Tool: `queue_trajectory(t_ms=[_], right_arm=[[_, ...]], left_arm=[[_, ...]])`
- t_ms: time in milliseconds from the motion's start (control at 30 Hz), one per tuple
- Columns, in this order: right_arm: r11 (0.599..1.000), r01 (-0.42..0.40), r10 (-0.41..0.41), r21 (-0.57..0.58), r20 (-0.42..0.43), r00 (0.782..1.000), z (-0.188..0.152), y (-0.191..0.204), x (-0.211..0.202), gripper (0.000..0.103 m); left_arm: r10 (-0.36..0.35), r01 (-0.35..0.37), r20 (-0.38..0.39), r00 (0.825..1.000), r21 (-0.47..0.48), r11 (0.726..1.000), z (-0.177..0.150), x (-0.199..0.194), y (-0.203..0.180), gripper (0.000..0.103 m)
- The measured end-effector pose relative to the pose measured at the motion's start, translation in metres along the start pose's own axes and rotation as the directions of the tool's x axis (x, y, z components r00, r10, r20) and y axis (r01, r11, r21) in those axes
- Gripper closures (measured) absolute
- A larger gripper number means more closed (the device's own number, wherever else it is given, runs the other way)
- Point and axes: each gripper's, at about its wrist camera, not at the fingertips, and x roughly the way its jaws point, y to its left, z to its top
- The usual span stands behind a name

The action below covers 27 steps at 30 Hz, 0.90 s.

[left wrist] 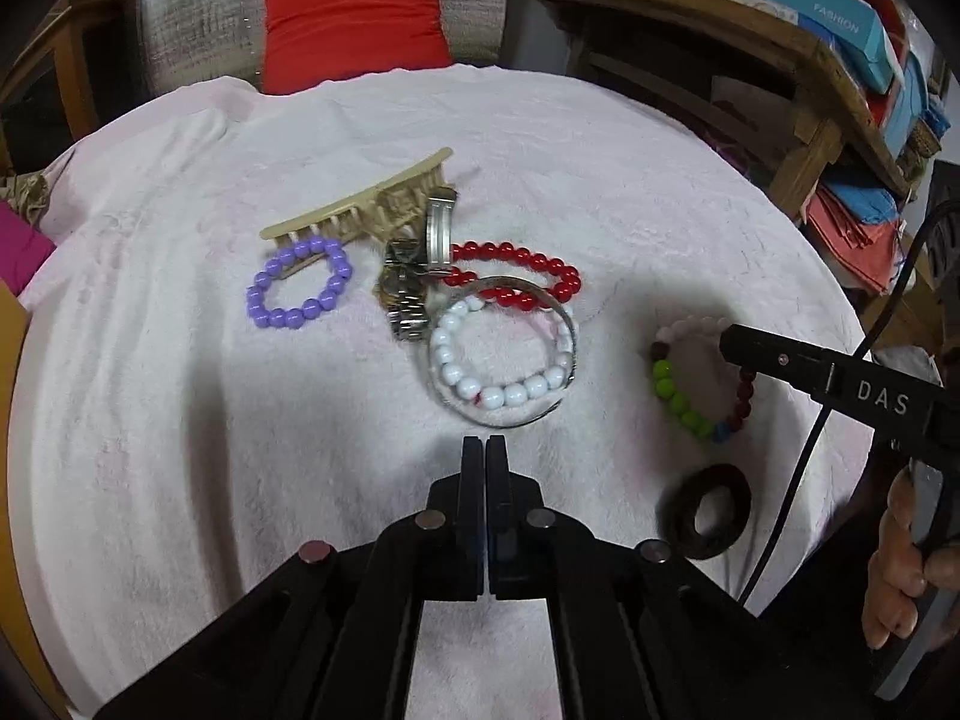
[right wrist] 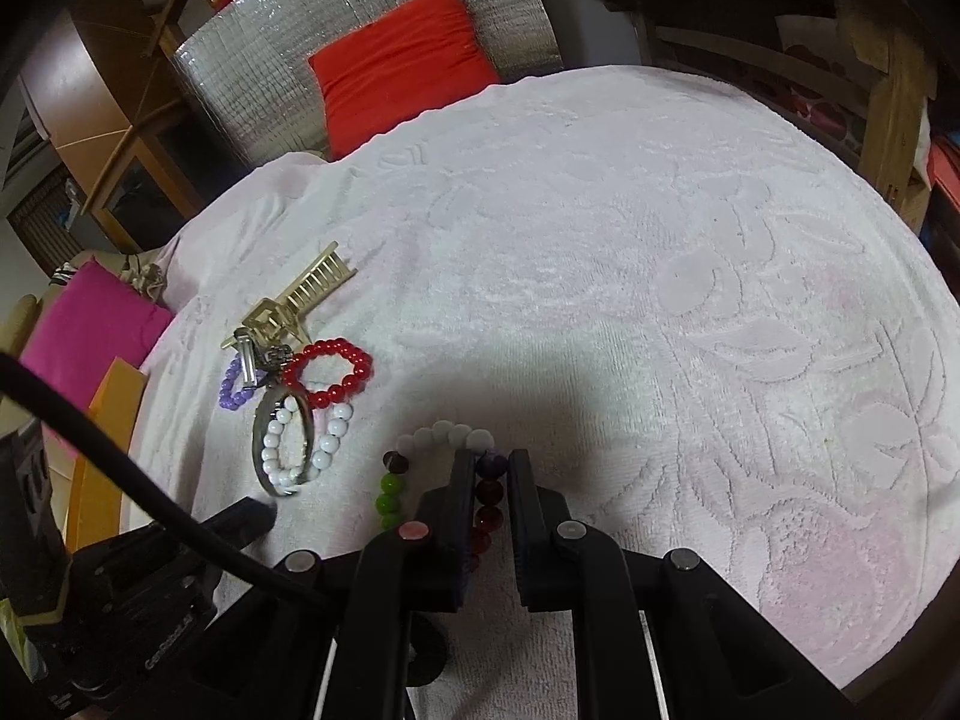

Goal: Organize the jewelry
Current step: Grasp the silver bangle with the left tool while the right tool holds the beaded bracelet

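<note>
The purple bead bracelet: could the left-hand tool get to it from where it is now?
Probably yes. The purple bead bracelet lies uncovered on the white towel, ahead and left of the left gripper, with bare towel between. The jaws are shut and would have to open first.

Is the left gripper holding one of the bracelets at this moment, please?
No, the left gripper has its fingers pressed together with nothing between them, short of the white bead bracelet.
</note>
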Motion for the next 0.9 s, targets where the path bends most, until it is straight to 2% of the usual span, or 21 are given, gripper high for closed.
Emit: queue_trajectory(t_ms=[100,133,167,200,233,267,333,533,700,800,900], right_arm=[[1.0,-0.001,0.001,0.001,0.0,1.0,0.0,0.0,0.0,0.091],[1.0,-0.003,0.003,0.003,-0.002,1.0,-0.001,0.001,0.0,0.091],[1.0,-0.005,0.005,0.005,-0.003,1.0,-0.001,0.001,0.0,0.091],[1.0,-0.005,0.005,0.007,-0.002,1.0,-0.001,0.001,-0.001,0.091],[1.0,-0.005,0.005,0.009,0.0,1.0,-0.001,0.001,-0.001,0.091],[1.0,-0.006,0.006,0.012,0.001,1.0,-0.001,0.0,-0.001,0.091],[1.0,-0.007,0.007,0.018,0.002,1.0,0.0,0.0,-0.001,0.091],[1.0,-0.01,0.01,0.015,-0.001,1.0,0.0,-0.001,-0.001,0.091],[0.999,-0.009,0.009,0.035,-0.002,1.0,0.0,-0.008,-0.001,0.091],[0.999,-0.004,0.005,0.034,-0.005,1.0,0.0,-0.009,-0.001,0.091],[0.999,-0.004,0.005,0.034,-0.002,1.0,0.001,-0.009,-0.002,0.091]], left_arm=[[-0.015,0.015,0.004,1.0,-0.05,0.999,0.004,-0.005,0.008,0.101],[-0.036,0.036,0.003,0.999,-0.063,0.997,0.006,-0.006,0.01,0.093],[-0.045,0.045,0.0,0.999,-0.07,0.997,0.008,-0.005,0.011,0.082],[-0.049,0.048,-0.004,0.999,-0.089,0.995,0.011,-0.005,0.012,0.049],[-0.046,0.046,0.004,0.999,-0.103,0.994,0.014,-0.006,0.011,0.026],[-0.035,0.04,0.044,0.998,-0.115,0.993,0.017,-0.008,0.009,0.023],[-0.031,0.037,0.061,0.998,-0.112,0.993,0.021,-0.007,0.004,0.023],[0.001,-0.006,-0.034,0.999,-0.142,0.99,0.043,0.03,-0.003,0.023],[0.015,-0.02,-0.032,0.999,-0.15,0.989,0.045,0.04,-0.005,0.023],[0.02,-0.021,-0.008,1.0,-0.124,0.992,0.042,0.036,-0.005,0.04],[0.018,-0.016,0.016,1.0,-0.124,0.992,0.039,0.031,-0.002,0.041]])
